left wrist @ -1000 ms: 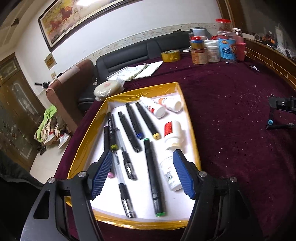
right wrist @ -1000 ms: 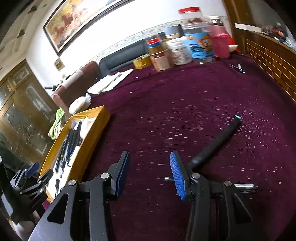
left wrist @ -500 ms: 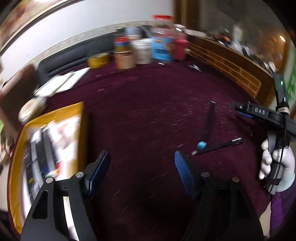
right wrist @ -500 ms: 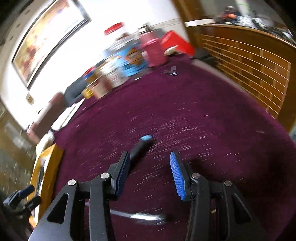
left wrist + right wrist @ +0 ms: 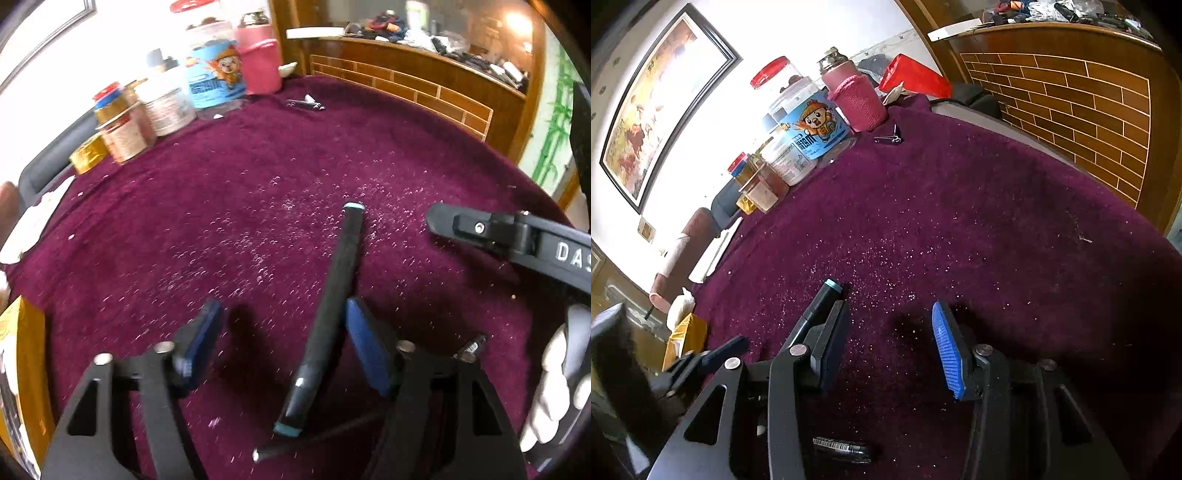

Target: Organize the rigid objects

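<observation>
- One black marker (image 5: 334, 295) with teal ends lies on the maroon tabletop (image 5: 221, 206), well in from its edges, between my left gripper (image 5: 282, 341) fingers.
- Those fingers have just been closing; they stand apart, the pads not pressing on the marker.
- My right gripper (image 5: 890, 343) fingers are apart, nothing between them.

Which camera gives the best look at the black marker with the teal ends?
The left wrist view: the marker lies on the cloth in nearly full length, both teal ends visible, between the left gripper's open jaws. In the right wrist view only its far end shows, behind one finger of the right gripper.
</observation>
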The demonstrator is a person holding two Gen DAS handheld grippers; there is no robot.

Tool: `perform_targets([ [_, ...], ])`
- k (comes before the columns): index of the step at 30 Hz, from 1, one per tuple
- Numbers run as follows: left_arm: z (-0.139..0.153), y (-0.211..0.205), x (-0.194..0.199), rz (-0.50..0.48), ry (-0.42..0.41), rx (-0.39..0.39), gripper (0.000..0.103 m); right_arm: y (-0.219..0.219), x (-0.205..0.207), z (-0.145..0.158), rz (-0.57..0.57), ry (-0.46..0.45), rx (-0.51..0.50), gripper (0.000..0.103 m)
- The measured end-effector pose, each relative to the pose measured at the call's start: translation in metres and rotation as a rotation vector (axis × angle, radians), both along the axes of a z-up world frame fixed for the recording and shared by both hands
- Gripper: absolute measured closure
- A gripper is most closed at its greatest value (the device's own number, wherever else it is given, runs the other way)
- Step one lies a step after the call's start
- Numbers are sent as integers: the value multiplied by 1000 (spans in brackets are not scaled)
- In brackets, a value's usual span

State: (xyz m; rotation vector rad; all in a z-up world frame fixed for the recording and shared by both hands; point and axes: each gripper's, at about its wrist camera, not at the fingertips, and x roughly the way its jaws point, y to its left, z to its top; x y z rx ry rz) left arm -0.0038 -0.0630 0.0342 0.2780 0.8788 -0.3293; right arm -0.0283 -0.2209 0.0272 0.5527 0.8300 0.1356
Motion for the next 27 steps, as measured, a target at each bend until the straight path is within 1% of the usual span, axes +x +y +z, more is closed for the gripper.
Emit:
perform_targets([
  [1,-1,1,0,-1,13,-15,75,-1,0,-1,2,-1,3,59],
  [2,0,4,1,2,26,-33,82,-1,-1,-1,3,-2,4,58],
  [3,1,8,-1,6,33,-36,88,0,-1,-1,4,-3,3,57],
  [4,2,13,-3,10,34,-35,91,0,0,-1,6,-4,1,57],
  [6,3,25,-7,31,47,-41,91,2,0,-1,10,-5,-4,55],
  [10,7,65,-24,100,90,-109,91,3,1,-1,12,-7,-5,54],
  [16,19,123,-66,189,101,-204,90,4,1,-1,16,-10,-1,52],
  [19,16,144,-79,234,113,-225,90,4,1,-1,15,-10,-2,52],
  [21,11,149,-82,256,127,-230,90,4,1,-1,15,-10,-4,52],
  [23,8,154,-81,280,146,-253,90,5,1,0,17,-4,-11,52],
  [25,13,155,-86,275,131,-277,90,6,-5,5,23,7,-9,52],
  [27,19,155,-90,271,102,-275,87,10,-22,16,71,-14,24,52],
])
